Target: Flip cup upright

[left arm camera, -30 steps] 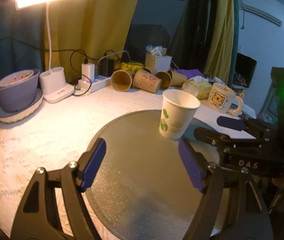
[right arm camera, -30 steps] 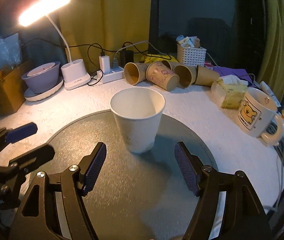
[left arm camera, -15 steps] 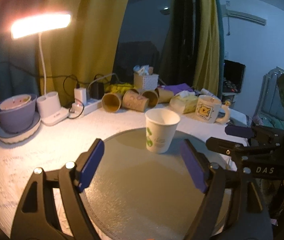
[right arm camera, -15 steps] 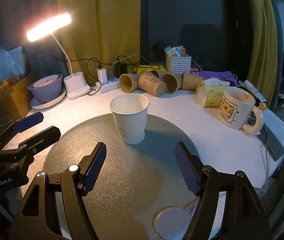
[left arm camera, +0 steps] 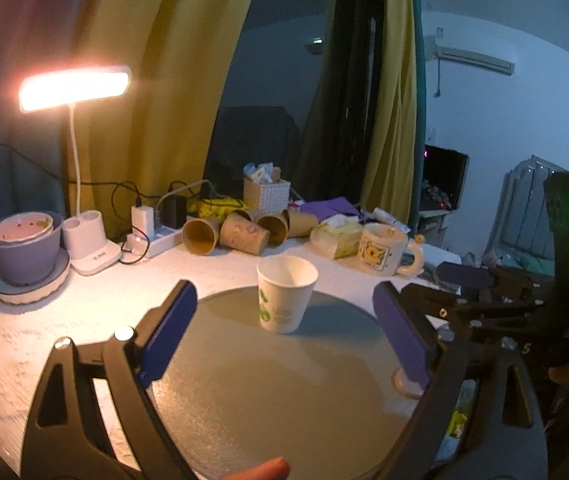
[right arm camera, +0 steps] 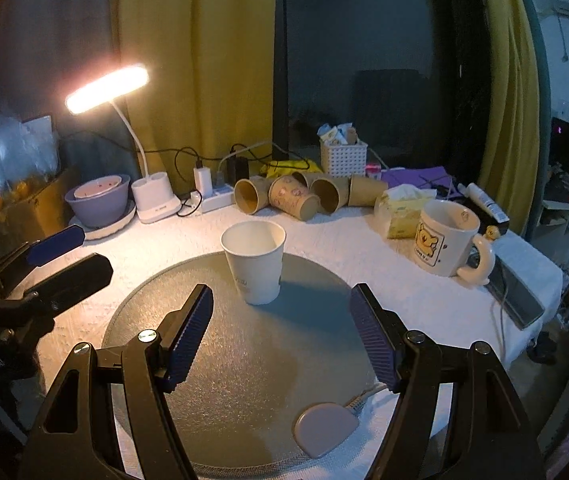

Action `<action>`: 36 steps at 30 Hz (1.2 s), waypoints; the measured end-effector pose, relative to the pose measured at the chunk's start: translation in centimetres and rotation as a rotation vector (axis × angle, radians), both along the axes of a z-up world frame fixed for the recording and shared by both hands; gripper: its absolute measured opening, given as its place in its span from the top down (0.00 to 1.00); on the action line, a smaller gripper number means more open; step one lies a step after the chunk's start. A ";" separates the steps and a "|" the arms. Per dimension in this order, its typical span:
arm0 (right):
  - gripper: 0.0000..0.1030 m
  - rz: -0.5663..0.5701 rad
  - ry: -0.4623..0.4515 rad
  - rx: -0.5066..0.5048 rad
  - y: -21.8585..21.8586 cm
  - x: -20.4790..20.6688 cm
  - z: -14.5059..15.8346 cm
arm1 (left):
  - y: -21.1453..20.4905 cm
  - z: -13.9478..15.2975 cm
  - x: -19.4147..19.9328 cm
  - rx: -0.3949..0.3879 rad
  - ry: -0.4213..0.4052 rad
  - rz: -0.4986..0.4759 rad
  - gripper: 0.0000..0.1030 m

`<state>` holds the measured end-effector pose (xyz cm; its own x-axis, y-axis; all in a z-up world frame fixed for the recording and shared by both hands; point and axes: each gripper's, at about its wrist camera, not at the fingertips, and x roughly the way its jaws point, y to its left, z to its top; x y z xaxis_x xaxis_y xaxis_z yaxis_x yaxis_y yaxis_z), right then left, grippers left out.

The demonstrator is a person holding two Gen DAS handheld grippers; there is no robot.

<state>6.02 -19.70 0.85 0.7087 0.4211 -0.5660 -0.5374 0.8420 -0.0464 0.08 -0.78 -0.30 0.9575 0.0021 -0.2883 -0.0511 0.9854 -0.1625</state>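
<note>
A white paper cup [left arm camera: 285,294] with a green print stands upright, mouth up, on the round grey mat [left arm camera: 276,392]. It also shows in the right wrist view [right arm camera: 254,262], on the far part of the mat [right arm camera: 244,360]. My left gripper [left arm camera: 284,336] is open and empty, drawn back from the cup. My right gripper [right arm camera: 280,336] is open and empty, also short of the cup. The right gripper shows at the right of the left wrist view [left arm camera: 468,284]; the left gripper shows at the left of the right wrist view [right arm camera: 60,256].
Several brown paper cups [right arm camera: 292,196] lie on their sides at the back. A bear mug [right arm camera: 448,238], tissue pack [right arm camera: 402,210], white basket [right arm camera: 342,158], lit desk lamp [right arm camera: 152,196], purple bowl [right arm camera: 98,200] and power strip [right arm camera: 212,196] ring the mat. A small round puck [right arm camera: 326,428] lies at the mat's near edge.
Both grippers have drawn back and risen from the cup, which looks smaller and farther. The cup stays upright on the mat. Both grippers stay open.
</note>
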 end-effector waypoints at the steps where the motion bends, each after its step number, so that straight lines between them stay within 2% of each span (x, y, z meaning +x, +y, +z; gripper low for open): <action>1: 0.28 0.000 -0.004 0.002 -0.1 -0.1 0.2 | 0.0 0.3 -0.2 -0.003 -0.004 0.003 0.12; 11: 0.28 0.014 -0.059 0.020 -0.2 -2.1 3.3 | -1.1 3.6 -1.4 0.020 -0.002 0.065 0.12; 22: 0.28 0.016 -0.106 0.045 -1.1 -4.0 6.4 | -3.0 6.5 -3.1 0.068 -0.042 0.047 0.12; 31: 0.28 -0.007 -0.145 0.054 -2.1 -4.6 8.4 | -3.7 8.5 -3.8 0.057 -0.079 0.058 0.12; 36: 0.28 -0.024 -0.154 0.055 -2.6 -4.7 8.7 | -3.2 8.6 -3.8 0.056 -0.078 0.082 0.12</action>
